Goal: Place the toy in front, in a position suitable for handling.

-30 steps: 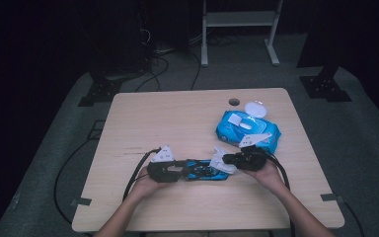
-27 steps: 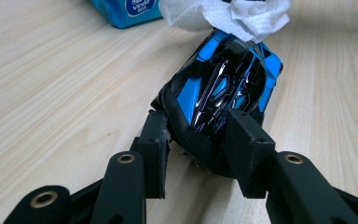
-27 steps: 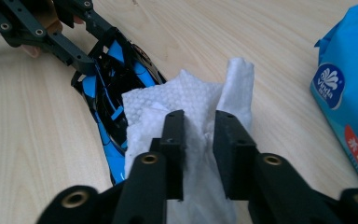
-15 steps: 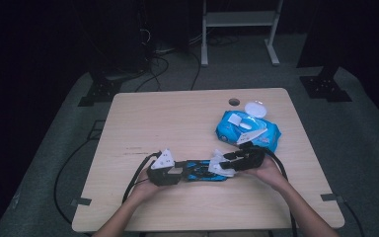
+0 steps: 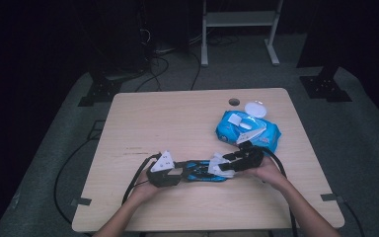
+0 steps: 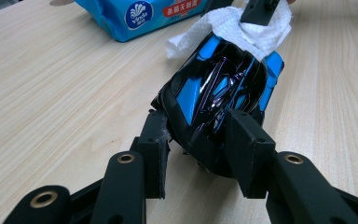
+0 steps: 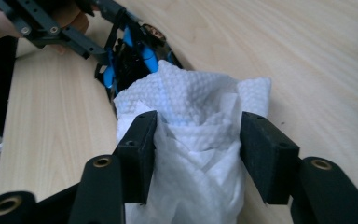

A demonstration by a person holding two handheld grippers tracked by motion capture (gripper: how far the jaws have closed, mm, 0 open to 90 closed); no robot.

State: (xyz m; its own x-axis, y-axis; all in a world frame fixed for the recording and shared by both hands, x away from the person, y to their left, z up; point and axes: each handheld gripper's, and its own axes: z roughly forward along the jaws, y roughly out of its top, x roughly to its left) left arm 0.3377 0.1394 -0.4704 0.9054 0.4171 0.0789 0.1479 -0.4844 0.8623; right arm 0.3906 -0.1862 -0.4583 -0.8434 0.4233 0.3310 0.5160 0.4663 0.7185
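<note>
Dark room all round, cables snaking over the grey floor, and a metal stand (image 5: 239, 29) at the back. Light wood table (image 5: 177, 123) sits in the middle with a cable hole (image 5: 234, 102) near the far edge.

Near the front edge lies a black and blue toy car (image 6: 219, 93), stretched between the two grippers. Left gripper (image 6: 198, 154) is clamped on one end of the car, jaws pressed against its sides. Right gripper (image 7: 198, 149) is at the other end with a white wipe (image 7: 191, 121) bunched between its jaws; those jaws have just been opening, and while the wipe touches the left pad there's a gap showing next to the right one, so it isn't squeezed any more. The wipe is draped over that end of the car.

Just behind the right gripper sits a blue wipes pack (image 5: 249, 129) with its flap up, and a white round lid (image 5: 255, 108) beyond it, next to the hole. From the left gripper view the pack lies past the car.
</note>
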